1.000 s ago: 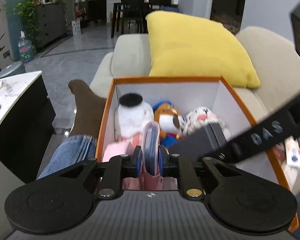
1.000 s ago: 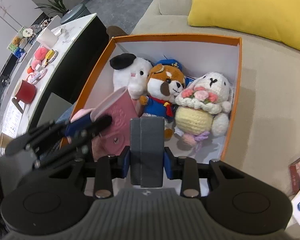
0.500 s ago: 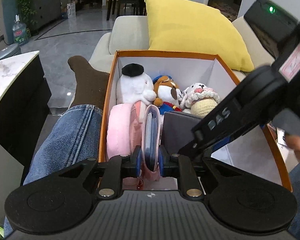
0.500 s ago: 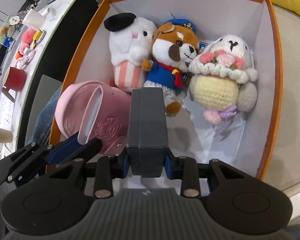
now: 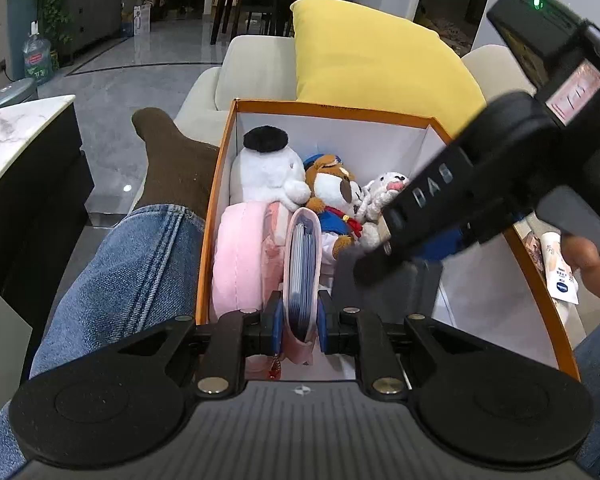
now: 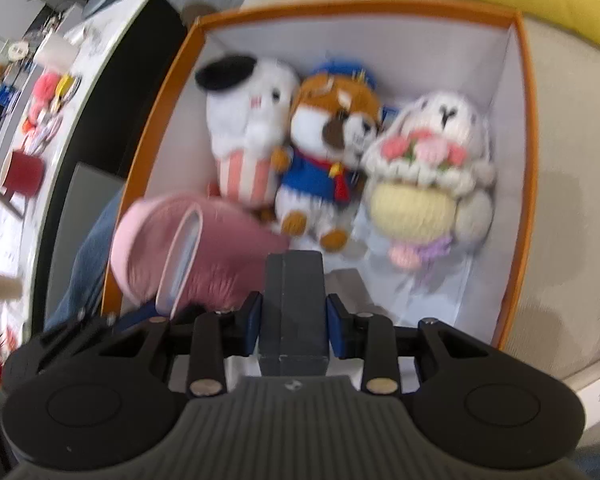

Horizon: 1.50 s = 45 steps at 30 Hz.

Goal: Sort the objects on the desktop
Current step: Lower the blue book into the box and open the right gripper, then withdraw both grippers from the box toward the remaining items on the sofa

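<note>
I note left fingers point(image 5: 298, 316) pinching the pink card holder point(image 5: 302, 264), right fingers point(image 6: 293, 316) pinching the grey case point(image 6: 293, 304); crowded box point(image 6: 528, 152) risks snagging.

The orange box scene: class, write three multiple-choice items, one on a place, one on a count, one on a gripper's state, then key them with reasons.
1. Where does the white plush with the black cap sit in the orange box?
A. Far-left corner
B. Near-right corner
C. Outside it

2. How many plush toys line the far wall?
A. One
B. Three
C. Five

3. What is the right gripper doing?
A. Hanging open and empty
B. Clamping a dark grey case
C. Clamping a red mug

Key:
1. A, the white plush lies at the left end of the row.
2. B, it, the fox plush and the crocheted bunny.
3. B, the pads press the dark grey case.
</note>
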Tool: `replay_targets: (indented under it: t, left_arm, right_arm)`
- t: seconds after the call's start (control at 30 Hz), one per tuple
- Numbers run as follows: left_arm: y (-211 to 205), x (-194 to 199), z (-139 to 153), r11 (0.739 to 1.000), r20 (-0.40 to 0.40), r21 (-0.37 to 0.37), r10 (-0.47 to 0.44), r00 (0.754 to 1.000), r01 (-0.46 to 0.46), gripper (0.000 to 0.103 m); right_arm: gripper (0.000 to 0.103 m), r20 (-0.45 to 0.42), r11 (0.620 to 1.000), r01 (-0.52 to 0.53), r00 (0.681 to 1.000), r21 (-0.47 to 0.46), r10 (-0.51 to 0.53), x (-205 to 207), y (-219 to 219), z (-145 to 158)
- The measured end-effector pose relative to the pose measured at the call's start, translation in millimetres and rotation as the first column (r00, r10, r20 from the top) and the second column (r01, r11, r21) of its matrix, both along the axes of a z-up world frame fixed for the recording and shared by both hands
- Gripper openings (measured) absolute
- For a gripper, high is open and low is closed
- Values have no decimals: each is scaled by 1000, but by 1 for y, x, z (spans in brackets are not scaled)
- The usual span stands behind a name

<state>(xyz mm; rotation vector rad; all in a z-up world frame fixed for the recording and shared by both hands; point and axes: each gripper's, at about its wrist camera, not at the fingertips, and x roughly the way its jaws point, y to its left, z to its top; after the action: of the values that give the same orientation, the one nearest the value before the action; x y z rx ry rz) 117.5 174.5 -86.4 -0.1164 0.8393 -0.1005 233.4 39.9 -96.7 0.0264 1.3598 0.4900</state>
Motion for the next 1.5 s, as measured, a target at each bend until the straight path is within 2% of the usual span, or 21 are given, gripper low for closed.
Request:
replay_targets:
  t: [0.13, 0.3, 0.33, 0.4, 0.47, 0.57, 0.63, 0.77, 0.9, 1.07, 1.17, 1.37, 1.5]
  left_arm:
    - [1, -1, 0, 1000, 4, -3, -3, 1000, 3, 19]
    - [3, -1, 0, 1000, 4, -22, 0, 1000, 0, 19]
    - [3, -2, 0, 1000, 6, -22, -2, 1000, 2, 19]
    - [3, -2, 0, 1000, 9, -22, -4, 1000, 4, 19]
    - [4, -2, 0, 1000, 9, -22, -5, 1000, 6, 19]
    - [4, -2, 0, 1000, 10, -24, -9, 1000, 9, 19]
    - [4, -2, 0, 1000, 12, -27, -10, 1000, 10, 19]
    - [6, -2, 0, 999, 8, -36, -19, 1000, 19, 19]
    - [7, -1, 1, 999, 4, -46, -22, 1000, 22, 19]
    - [8, -1, 1, 999, -2, -50, -20, 1000, 20, 19]
    - [8, -1, 1, 998, -3, -52, -19, 1000, 19, 19]
    - [8, 1, 1, 998, 6, -59, -15, 1000, 15, 19]
    - [6, 5, 0, 999, 14, -40, -18, 1000, 18, 19]
  right_arm:
    - [36, 79, 999, 39, 996, 21, -40, -6, 2, 7]
    - [36, 166, 1000, 16, 986, 11, -17, -21, 10, -2]
    - [37, 154, 1000, 3, 988, 11, -5, -22, 12, -5]
    - [43, 62, 999, 4, 998, 51, -7, -21, 8, -15]
    - [45, 2, 996, 20, 1000, 89, -20, -18, 2, -23]
    - [47, -17, 991, -2, 1000, 136, 4, -15, -7, -24]
    - [53, -39, 984, -16, 999, 175, 23, -15, -14, -21]
    - [53, 13, 978, -146, 989, 146, 145, -26, -18, -5]
    - [53, 33, 952, -292, 956, 95, 290, -37, -16, 2]
    - [51, 57, 898, -439, 897, -3, 439, -52, -4, -6]
    - [47, 91, 876, -479, 871, -58, 483, -56, 6, -14]
    - [33, 195, 842, -532, 819, -94, 539, -50, 18, -19]
    - [34, 228, 807, -580, 775, -113, 589, -44, 22, -22]
